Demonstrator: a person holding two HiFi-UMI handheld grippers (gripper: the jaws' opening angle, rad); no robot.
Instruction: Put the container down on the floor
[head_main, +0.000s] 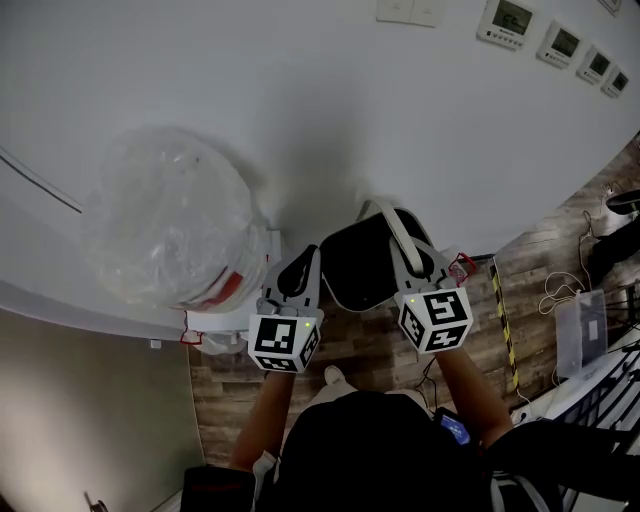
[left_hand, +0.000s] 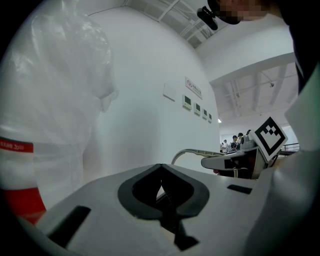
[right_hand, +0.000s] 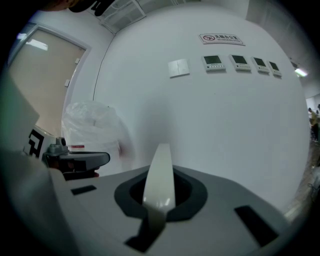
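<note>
At the far left a big white bin (head_main: 170, 225), lined with a clear bag and banded in red, stands against the wall (head_main: 320, 90). Just right of it is the left gripper (head_main: 298, 270). Its jaws are pressed together with nothing between them, and they point roughly level toward the wall.

The black container (head_main: 358, 270) comes next, seen from above between the two tools, with its left rim just beside the left gripper's tips. Its pale handle (head_main: 398, 232) arches over the right side of the opening and runs straight into the right gripper (head_main: 415, 265), which is clenched on it. In the right gripper view the strap lies lengthwise between the pads and rises away toward the wall, so the strap's long line follows the way the tool points. Farther right, a row of small control panels (head_main: 510, 20) sits on the wall.

The container seems to hang off the wood-patterned floor (head_main: 370, 350), carried by the right hand alone, though no view shows its base. The bare floor lies straight below it, near the foot of the wall and clear of the white bin. By that reading, the coming move is a plain lowering by the right hand. The handle should be let go only once the base is flat on the floor. The left gripper is close enough to steady the rim if the container swings.
</note>
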